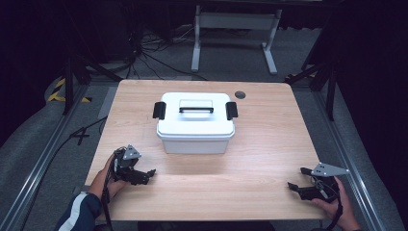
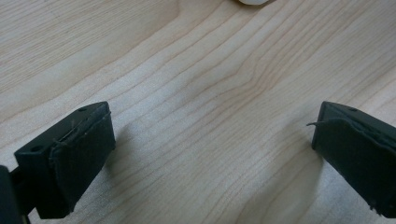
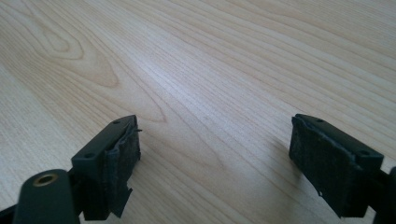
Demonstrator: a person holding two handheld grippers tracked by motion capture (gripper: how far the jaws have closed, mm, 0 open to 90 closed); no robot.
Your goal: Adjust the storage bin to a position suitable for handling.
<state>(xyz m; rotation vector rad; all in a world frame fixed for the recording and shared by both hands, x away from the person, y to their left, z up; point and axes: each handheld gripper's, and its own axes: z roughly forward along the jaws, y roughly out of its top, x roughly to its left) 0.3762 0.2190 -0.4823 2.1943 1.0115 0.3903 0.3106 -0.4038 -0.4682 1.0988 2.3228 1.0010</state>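
Observation:
A white plastic box [image 1: 196,127] with a lid, a black top handle [image 1: 196,109] and black side latches stands at the table's middle back. My left gripper [image 1: 147,176] rests low over the wood near the front left, open, nothing between its jaws. In the left gripper view the left gripper [image 2: 212,154] has its pads [image 2: 81,158] wide apart over bare wood, and a sliver of the white box [image 2: 254,1] peeks at the top edge. My right gripper [image 1: 297,179] sits near the front right, open. In the right gripper view the right gripper [image 3: 215,163] frames bare wood.
The wooden table [image 1: 250,168] has a round grey cable hole [image 1: 240,95] at the back right. Behind the table stands a white desk frame [image 1: 235,33] amid floor cables. Dark stands flank both sides.

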